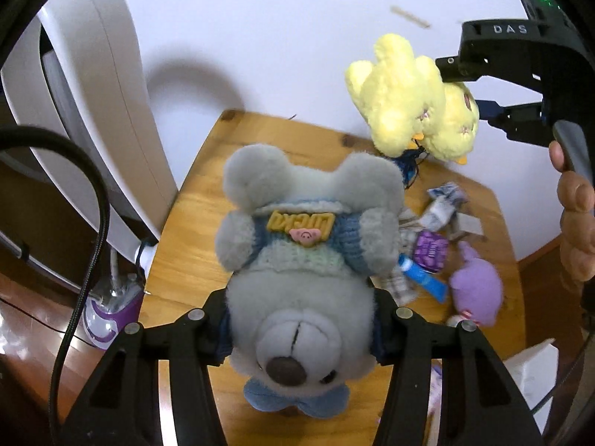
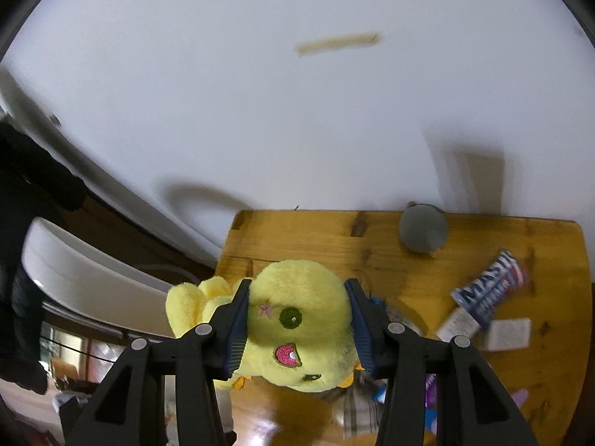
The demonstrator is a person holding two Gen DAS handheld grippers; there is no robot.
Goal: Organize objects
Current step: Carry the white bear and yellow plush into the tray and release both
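Two plushies up at once: left jaws (image 1: 297,329) squeeze the grey teddy bear (image 1: 301,260) mid-frame, right jaws (image 2: 297,329) clamp the yellow plush (image 2: 293,327) lower centre, both clear above the wooden counter (image 2: 372,260). Carrying step, I reckon; next needs a drop spot away from that clutter.

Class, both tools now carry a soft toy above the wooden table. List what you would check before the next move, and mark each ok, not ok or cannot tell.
1. Left tool clamps the grey bear: ok.
2. Right tool clamps the yellow plush: ok.
3. Both toys hang clear of the wooden table: ok.
4. The toys are apart from each other: ok.
5. Drop-off place in view: cannot tell.
6. Purple plush and blue tube cleared from the table: not ok.
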